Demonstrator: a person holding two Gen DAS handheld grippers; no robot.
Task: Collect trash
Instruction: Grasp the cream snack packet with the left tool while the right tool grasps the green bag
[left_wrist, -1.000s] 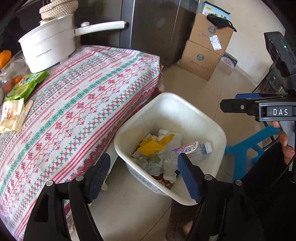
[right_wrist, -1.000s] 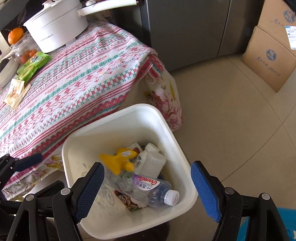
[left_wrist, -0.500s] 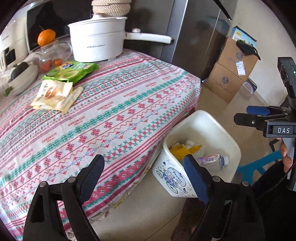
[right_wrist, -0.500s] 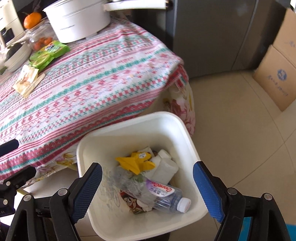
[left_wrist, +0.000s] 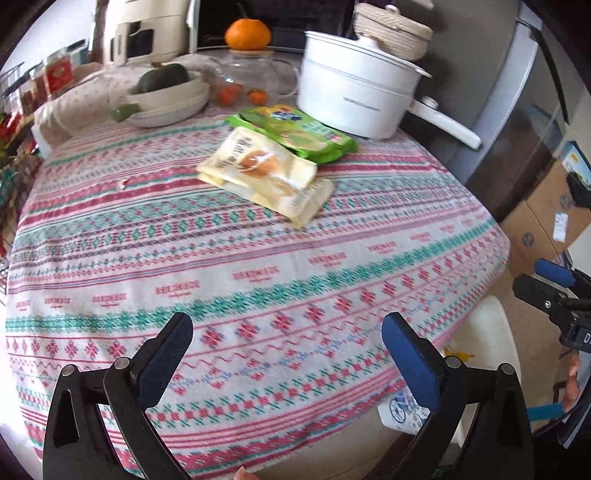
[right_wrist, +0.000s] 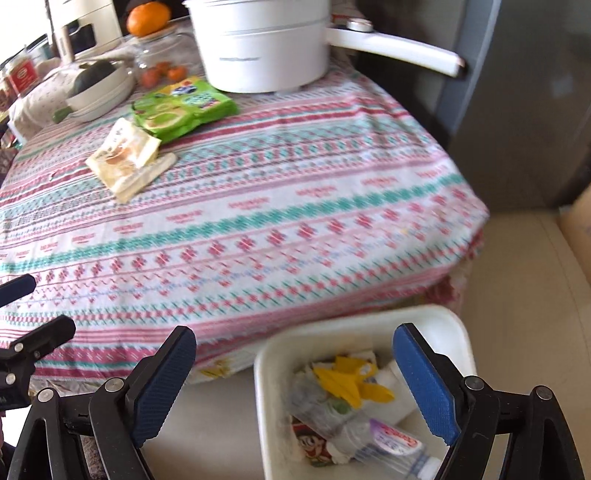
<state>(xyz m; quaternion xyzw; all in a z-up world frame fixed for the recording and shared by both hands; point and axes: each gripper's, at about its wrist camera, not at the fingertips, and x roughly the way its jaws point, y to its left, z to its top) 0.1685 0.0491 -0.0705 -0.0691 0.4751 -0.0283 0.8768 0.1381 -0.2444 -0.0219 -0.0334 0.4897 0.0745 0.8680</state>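
Observation:
My left gripper (left_wrist: 287, 350) hangs over the near part of the patterned tablecloth (left_wrist: 258, 266), its jaws opening with nothing between them. Farther back on the cloth lie a cream snack wrapper (left_wrist: 264, 173) and a green snack packet (left_wrist: 295, 133). My right gripper (right_wrist: 295, 373) is above the white trash bin (right_wrist: 271, 391) beside the table, its jaws also opening and empty. In the bin lie a yellow wrapper (right_wrist: 349, 382) and a plastic bottle (right_wrist: 384, 443). The right wrist view also shows the cream wrapper (right_wrist: 125, 158) and green packet (right_wrist: 184, 107).
A white pot (left_wrist: 354, 96) with a long handle stands at the table's back right. A bowl with a dark green fruit (left_wrist: 166, 92), a glass dish, small oranges (left_wrist: 240, 94) and a large orange (left_wrist: 247, 33) sit behind the wrappers. Cardboard boxes (left_wrist: 546, 218) stand on the floor.
Both grippers swung away from the bin toward the table. The left now looks over the tablecloth with the bin at its right edge. Both pairs of jaws stand wider.

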